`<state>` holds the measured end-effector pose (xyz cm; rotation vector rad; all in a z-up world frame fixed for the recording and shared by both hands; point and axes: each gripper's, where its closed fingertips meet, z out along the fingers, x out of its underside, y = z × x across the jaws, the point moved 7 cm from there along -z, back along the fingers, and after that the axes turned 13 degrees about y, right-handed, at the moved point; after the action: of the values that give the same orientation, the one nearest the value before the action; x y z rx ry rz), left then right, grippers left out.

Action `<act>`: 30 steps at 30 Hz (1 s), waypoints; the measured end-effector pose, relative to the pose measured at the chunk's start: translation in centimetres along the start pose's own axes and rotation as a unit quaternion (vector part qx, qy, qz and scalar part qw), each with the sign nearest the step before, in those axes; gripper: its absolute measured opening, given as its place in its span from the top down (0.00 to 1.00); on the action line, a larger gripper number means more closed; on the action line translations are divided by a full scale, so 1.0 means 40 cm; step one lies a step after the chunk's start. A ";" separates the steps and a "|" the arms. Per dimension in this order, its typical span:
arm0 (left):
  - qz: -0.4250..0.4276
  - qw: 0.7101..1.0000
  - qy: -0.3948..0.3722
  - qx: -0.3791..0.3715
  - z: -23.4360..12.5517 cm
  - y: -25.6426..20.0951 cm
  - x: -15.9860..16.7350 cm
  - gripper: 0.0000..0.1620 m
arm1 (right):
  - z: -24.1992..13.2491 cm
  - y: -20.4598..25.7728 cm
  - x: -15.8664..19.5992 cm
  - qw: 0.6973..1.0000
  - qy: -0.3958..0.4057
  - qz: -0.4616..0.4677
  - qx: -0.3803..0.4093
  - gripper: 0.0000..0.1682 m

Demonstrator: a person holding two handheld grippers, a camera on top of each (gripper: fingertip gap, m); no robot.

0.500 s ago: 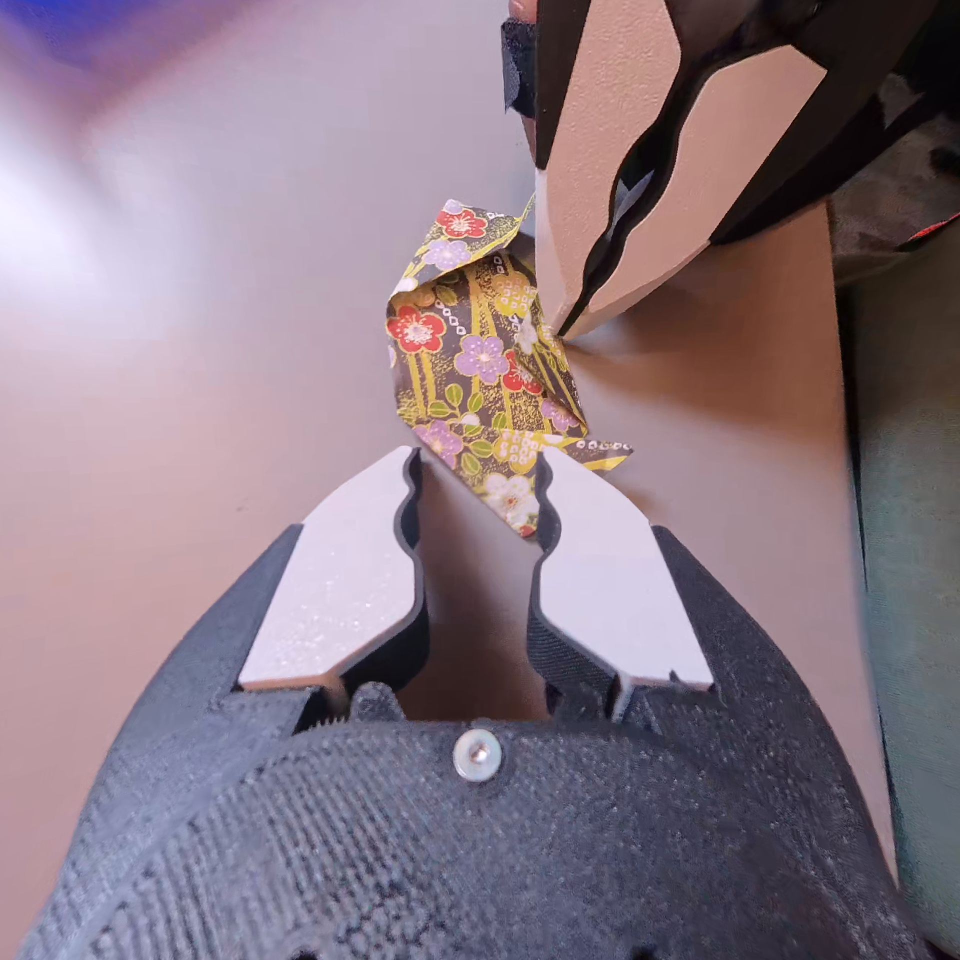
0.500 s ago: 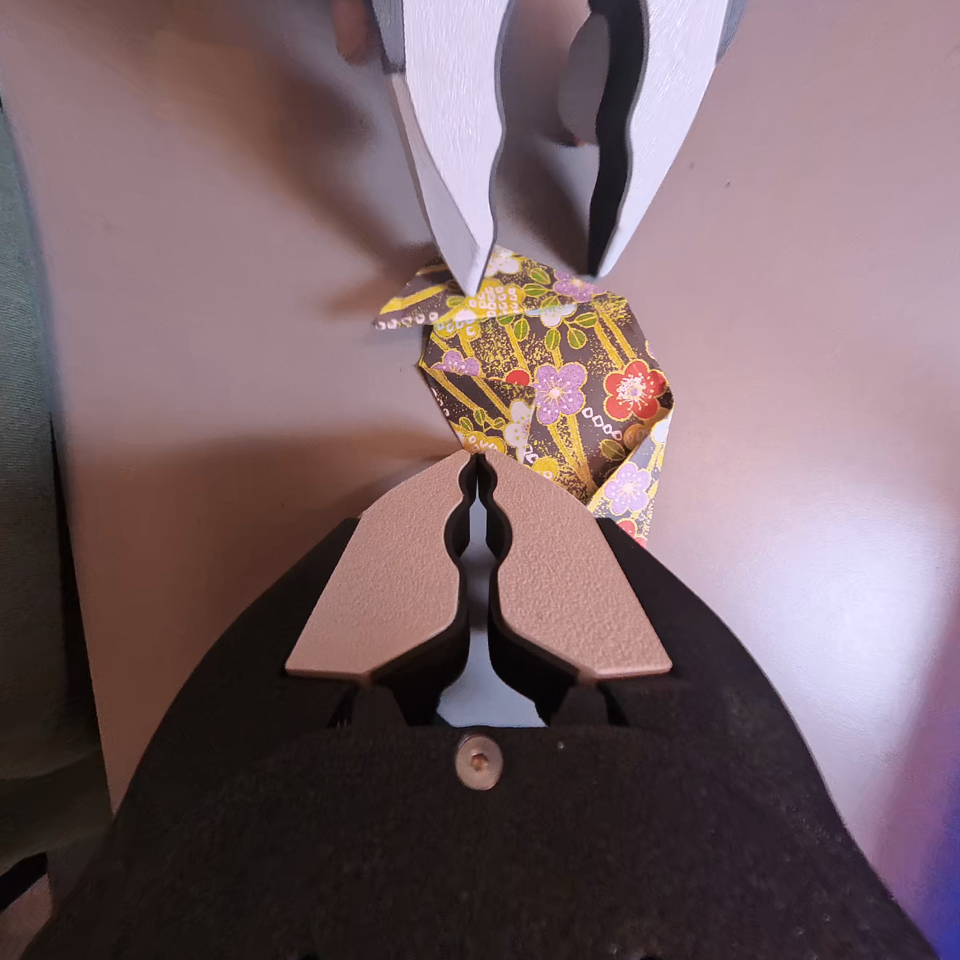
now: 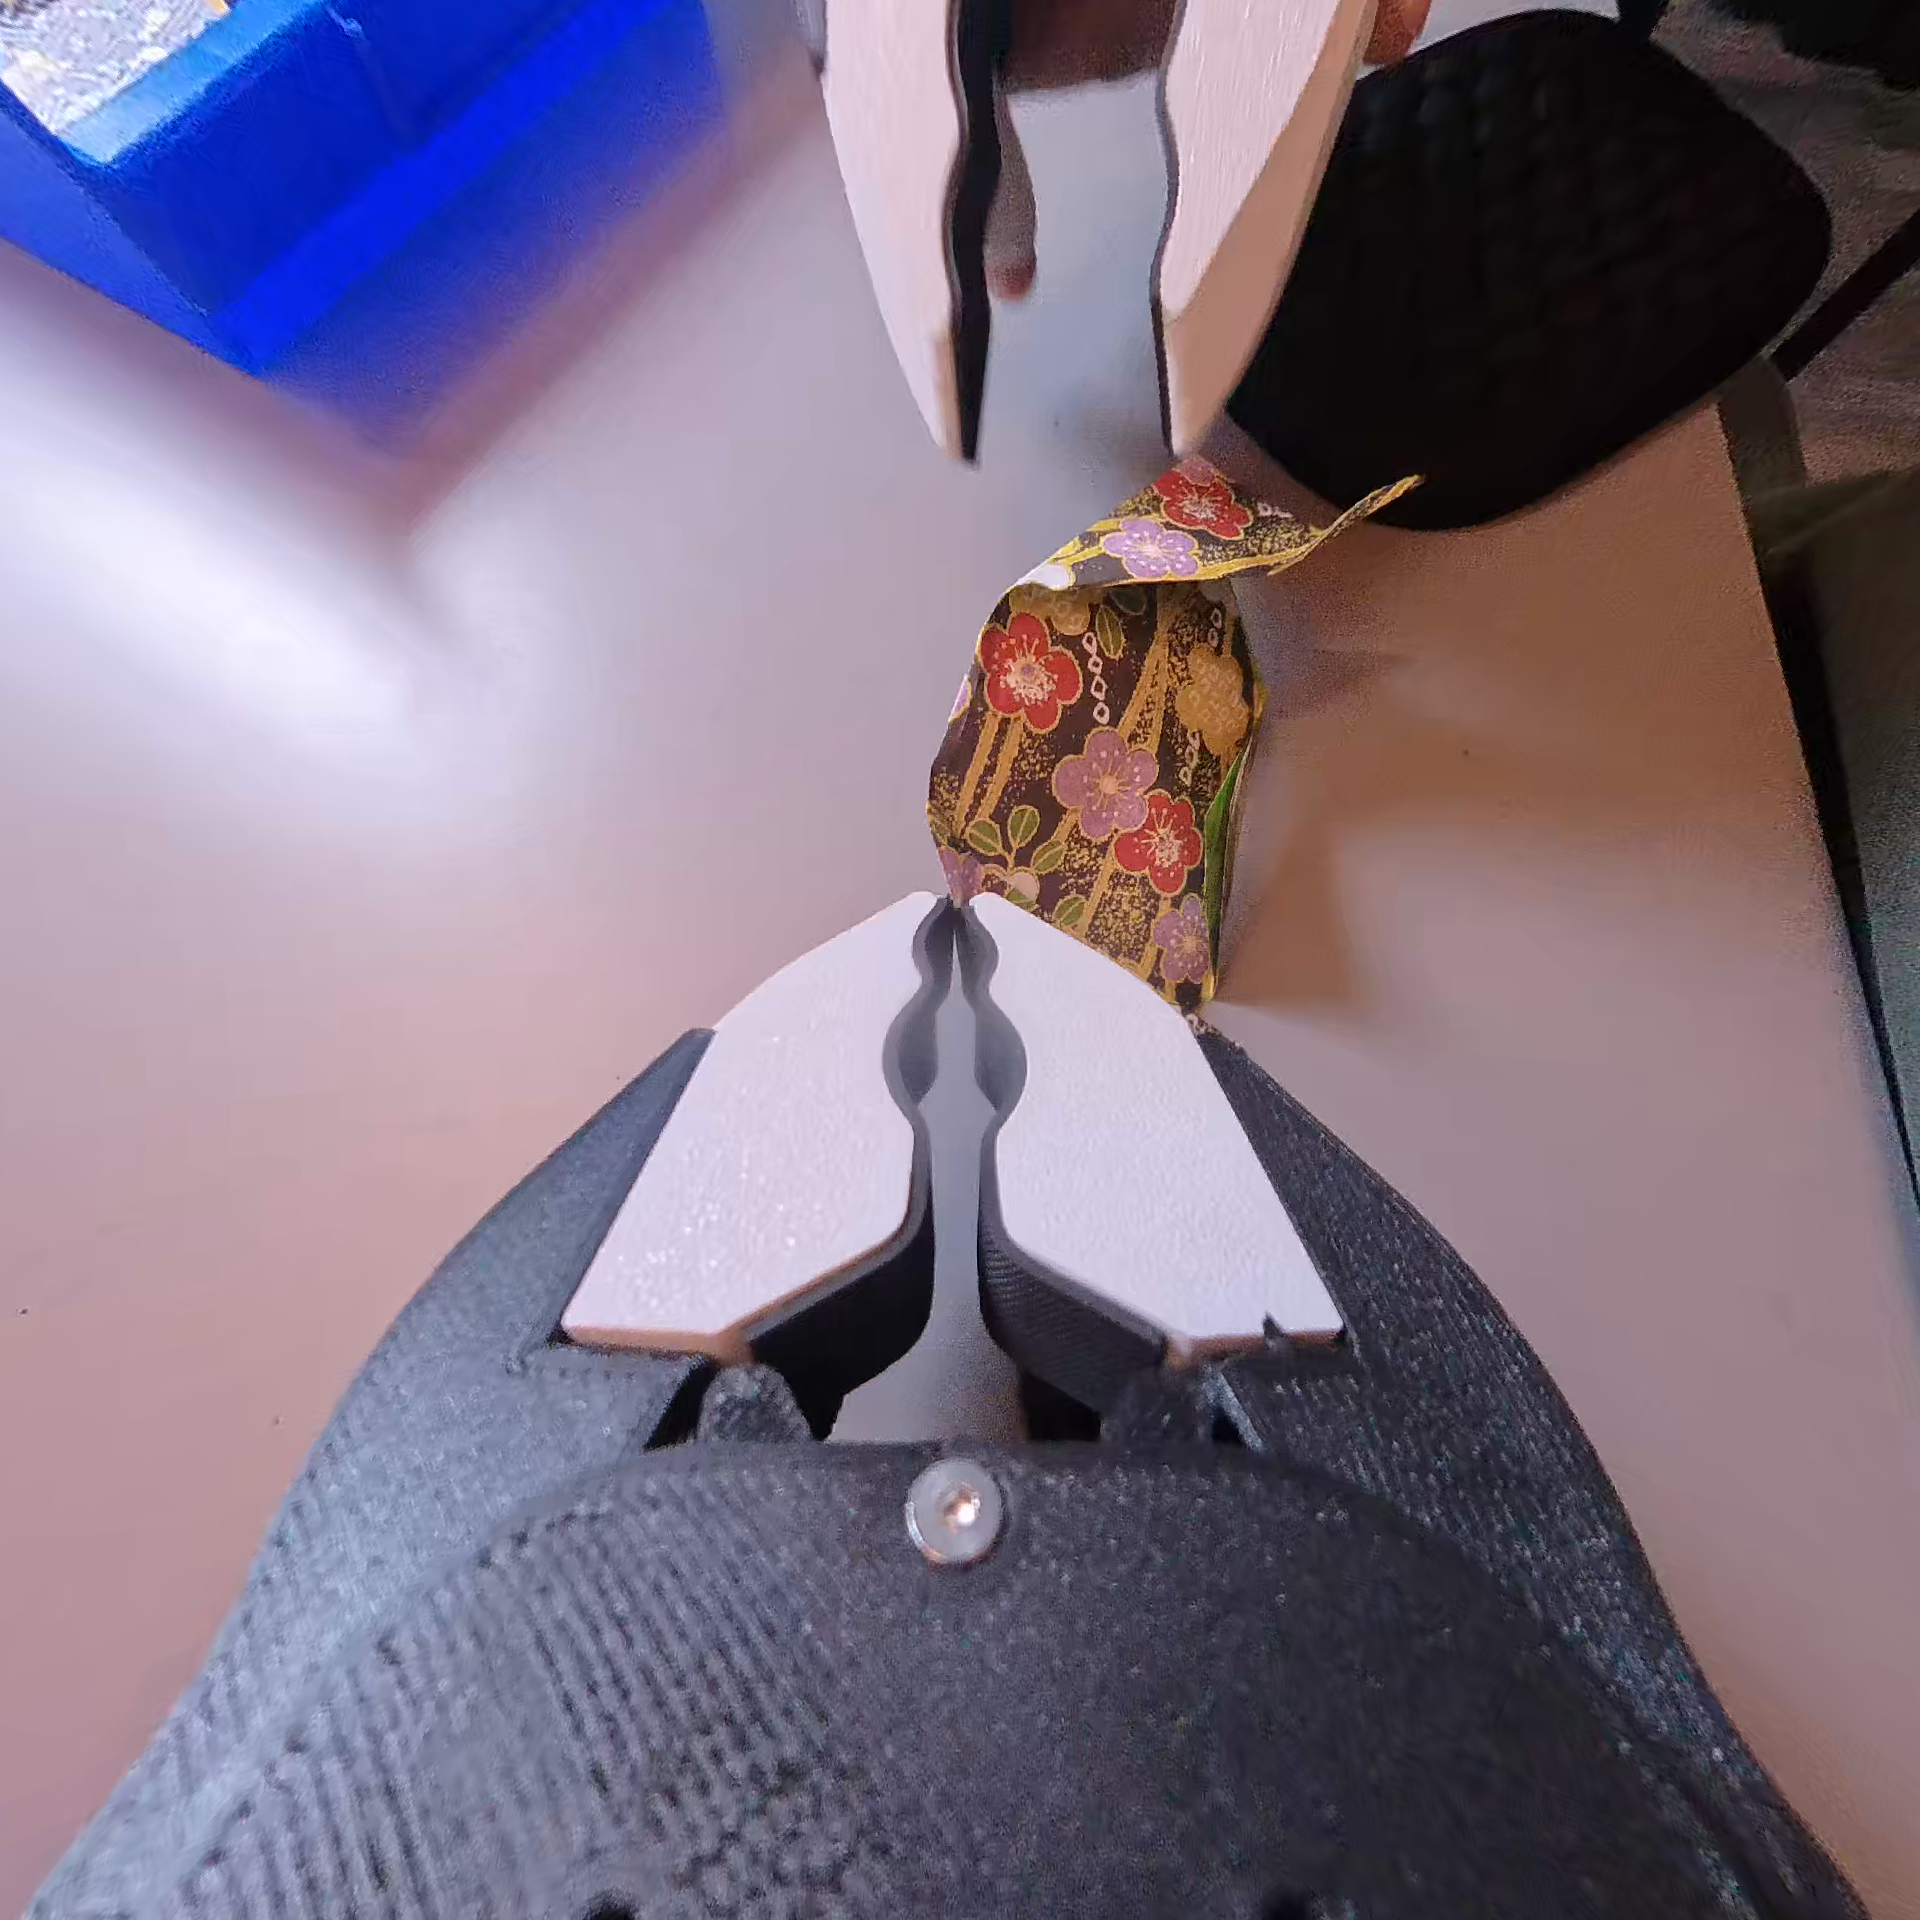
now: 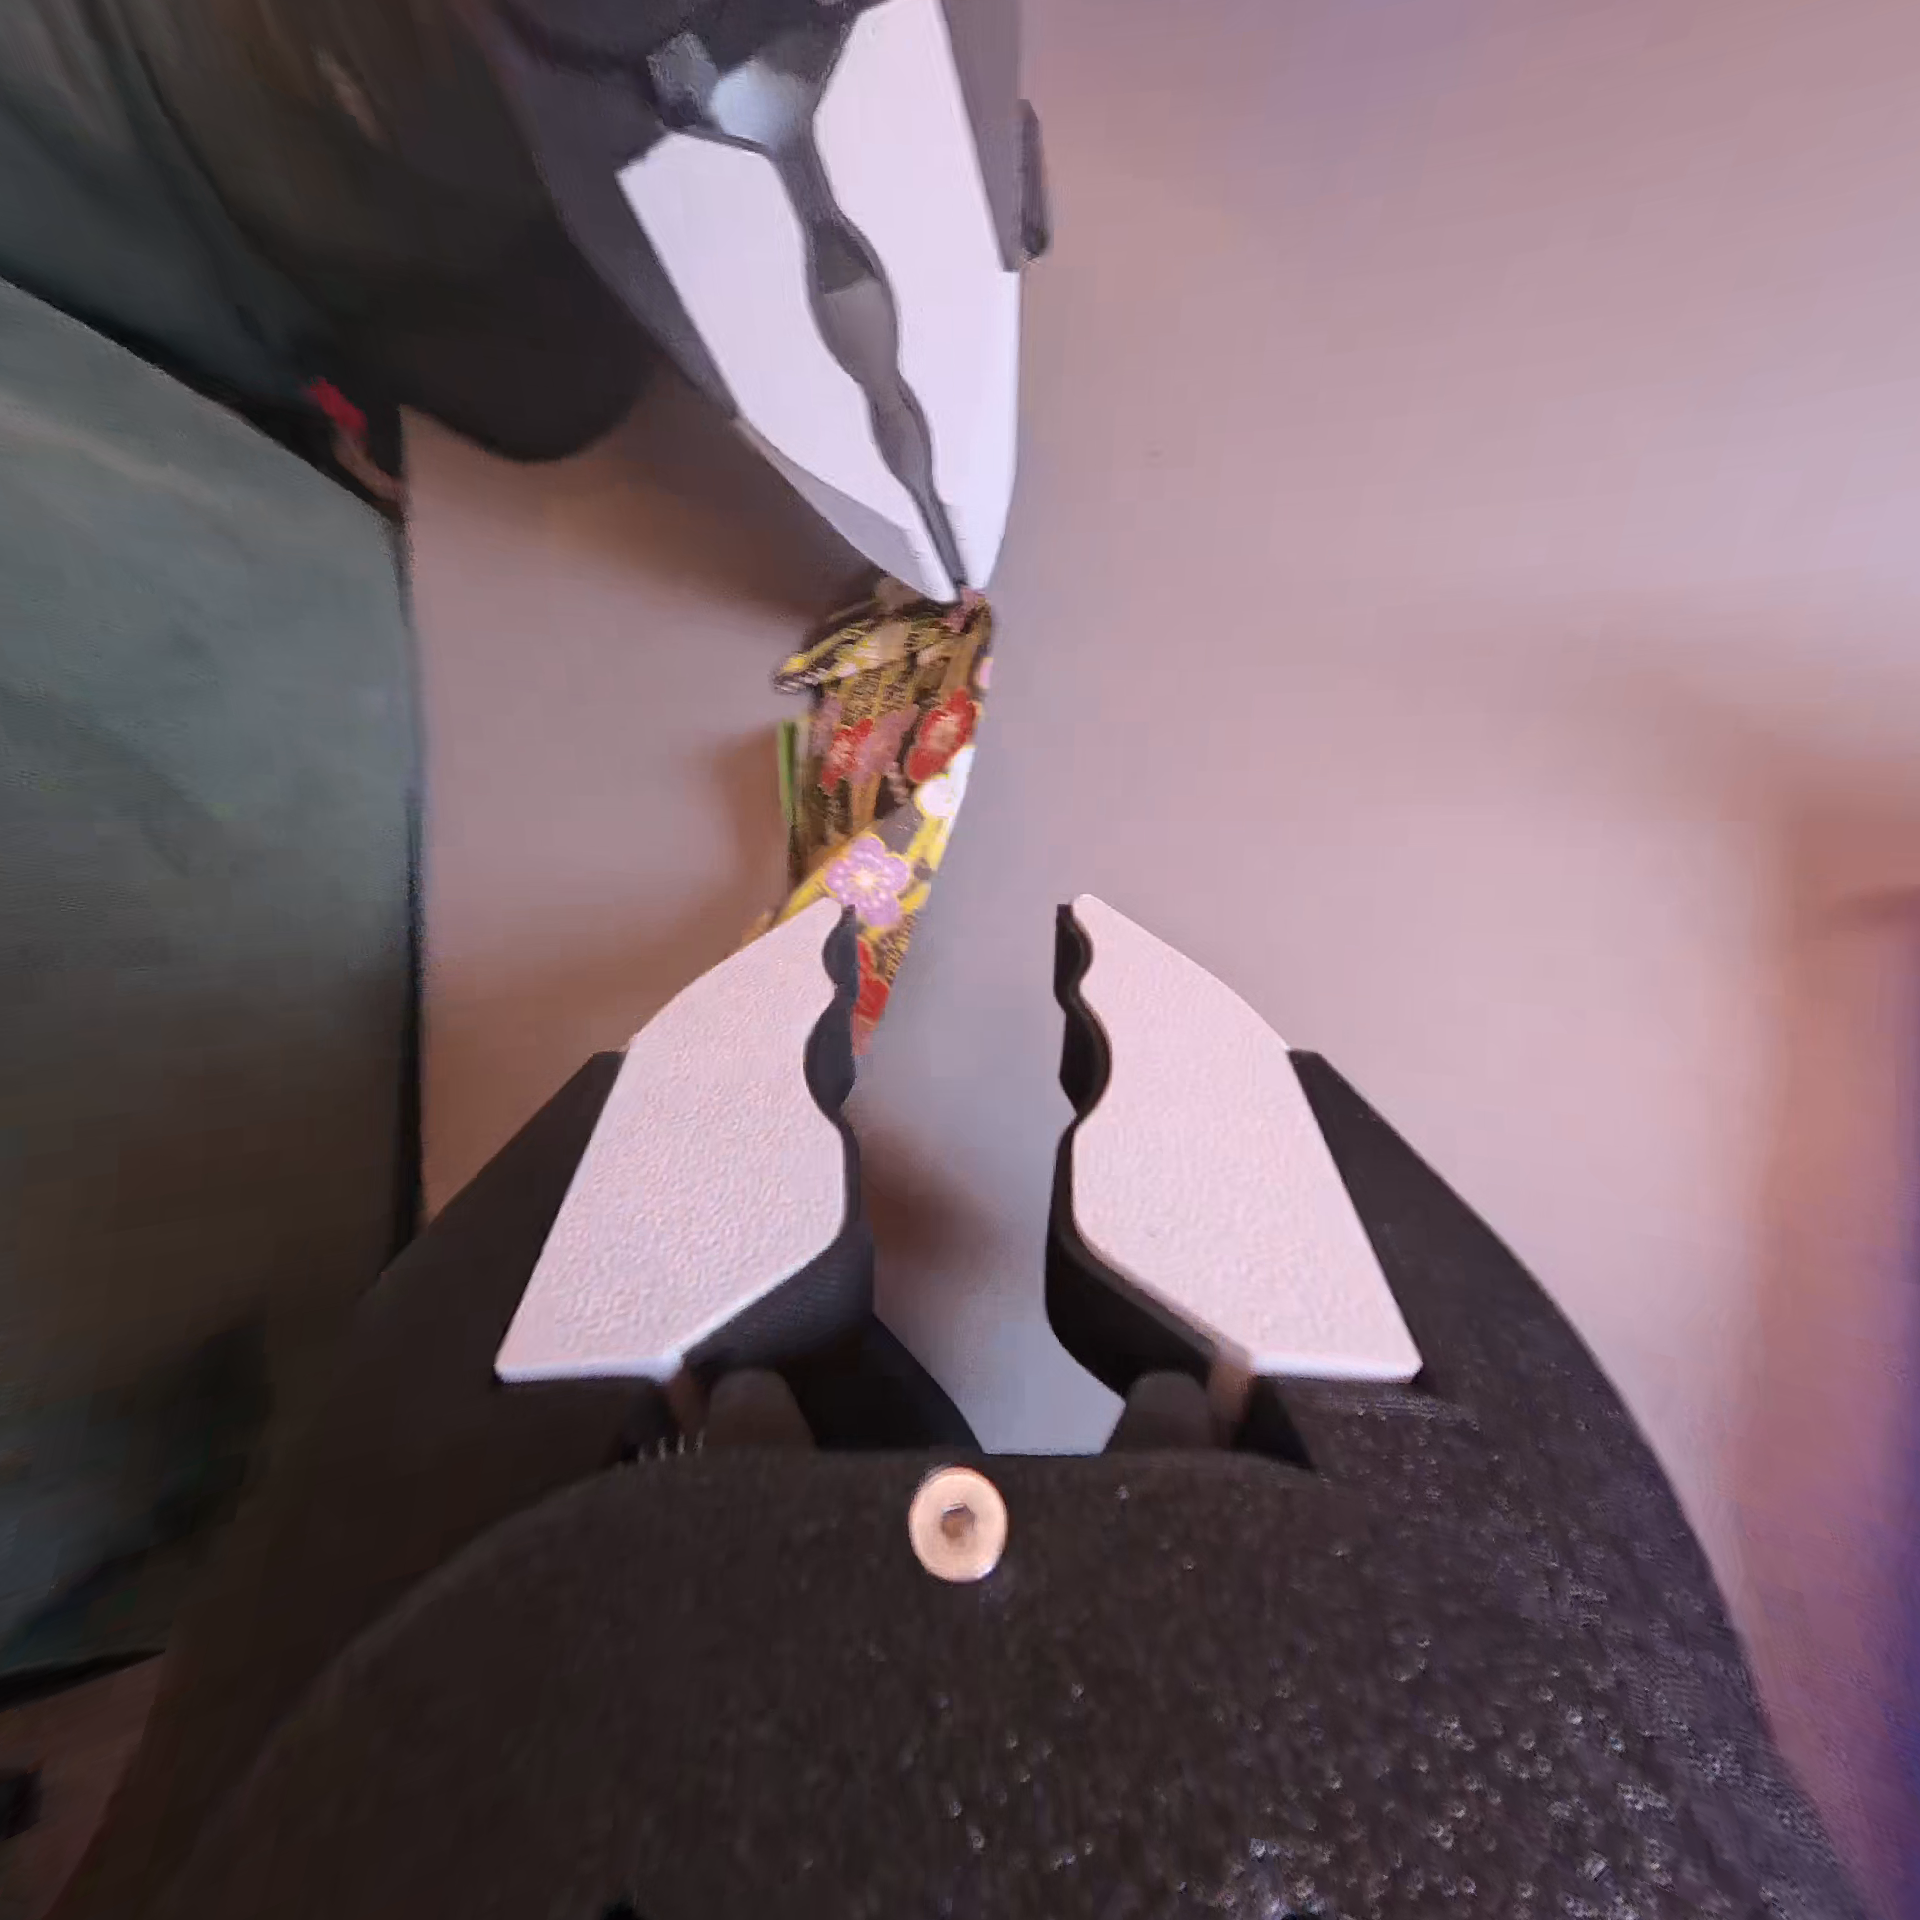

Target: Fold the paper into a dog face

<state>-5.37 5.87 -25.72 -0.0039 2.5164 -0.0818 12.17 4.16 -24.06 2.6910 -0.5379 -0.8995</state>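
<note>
The table carries a blue bin at its far left corner. Near the right edge, the floral paper, partly folded, stands up off the surface. The left tool is clamped on the paper's near corner; the right tool is spread wide, gripping nothing.
</note>
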 end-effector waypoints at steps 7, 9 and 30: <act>-0.029 0.996 -0.081 0.016 -0.052 0.012 -0.016 0.91 | -0.007 0.017 -0.027 0.998 -0.011 -0.010 -0.066 1.00; -0.046 0.992 -0.116 -0.004 -0.082 0.031 -0.020 0.81 | -0.076 0.014 -0.032 0.998 -0.032 -0.006 -0.052 1.00; -0.038 0.986 -0.152 -0.051 -0.099 0.047 0.009 0.89 | -0.419 -0.567 0.085 0.921 0.103 0.331 0.178 0.99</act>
<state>-7.93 7.95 -22.82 -0.1427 2.2127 0.0174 31.03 25.15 -20.73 2.5362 -1.5551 -0.3457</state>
